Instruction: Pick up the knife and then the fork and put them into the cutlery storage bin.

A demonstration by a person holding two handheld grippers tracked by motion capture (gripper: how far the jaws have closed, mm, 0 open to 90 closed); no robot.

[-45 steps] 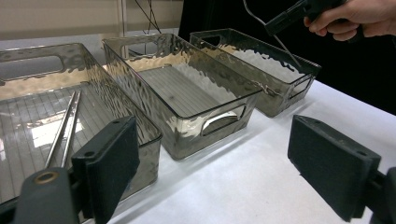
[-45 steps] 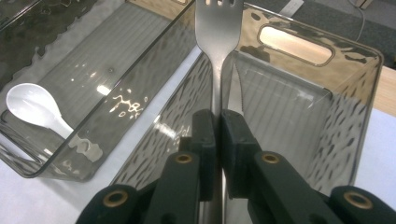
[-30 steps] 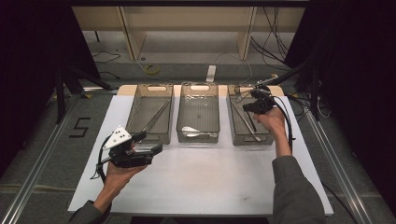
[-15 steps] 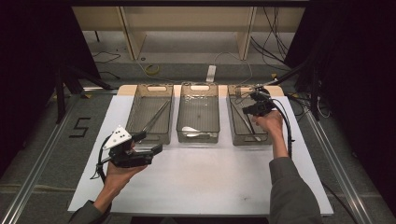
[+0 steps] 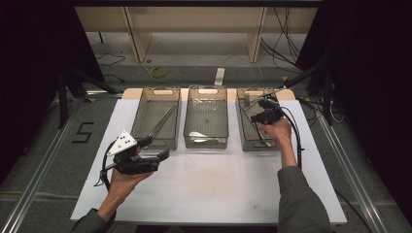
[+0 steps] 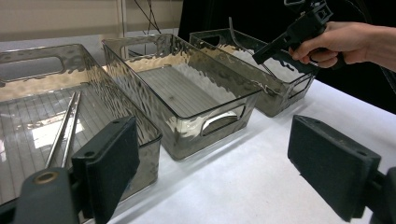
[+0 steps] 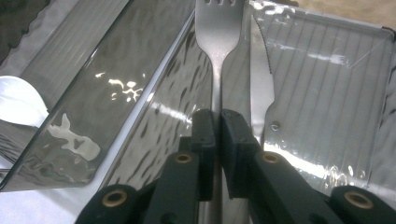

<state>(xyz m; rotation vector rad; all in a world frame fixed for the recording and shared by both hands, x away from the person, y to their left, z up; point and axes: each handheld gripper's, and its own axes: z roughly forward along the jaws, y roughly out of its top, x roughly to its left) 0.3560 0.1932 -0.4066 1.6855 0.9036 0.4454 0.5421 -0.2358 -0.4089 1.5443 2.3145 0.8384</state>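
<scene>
Left gripper (image 5: 158, 156) low over tabletop (image 5: 209, 189) before left bin (image 5: 156, 116), fingers (image 6: 109, 163) spread wide, nothing between. Left gripper view: two thin metal rods (image 6: 63, 130) lying in left bin; high view shows them leaning diagonally.

Middle bin (image 5: 206, 116): white spoon (image 5: 201, 137) at near end.

Right gripper (image 5: 260, 118) over right bin (image 5: 260, 124), fingers (image 7: 205, 140) pressed tight, pinching fork (image 7: 217, 28) by handle. Right gripper view alone reveals tines and knife (image 7: 261, 74) alongside. Fork's long axis runs along gripper, tines pointing away from hand, above bin floor.

Bare table (image 5: 209, 189) ahead (bins (image 5: 206, 116) beyond)
</scene>
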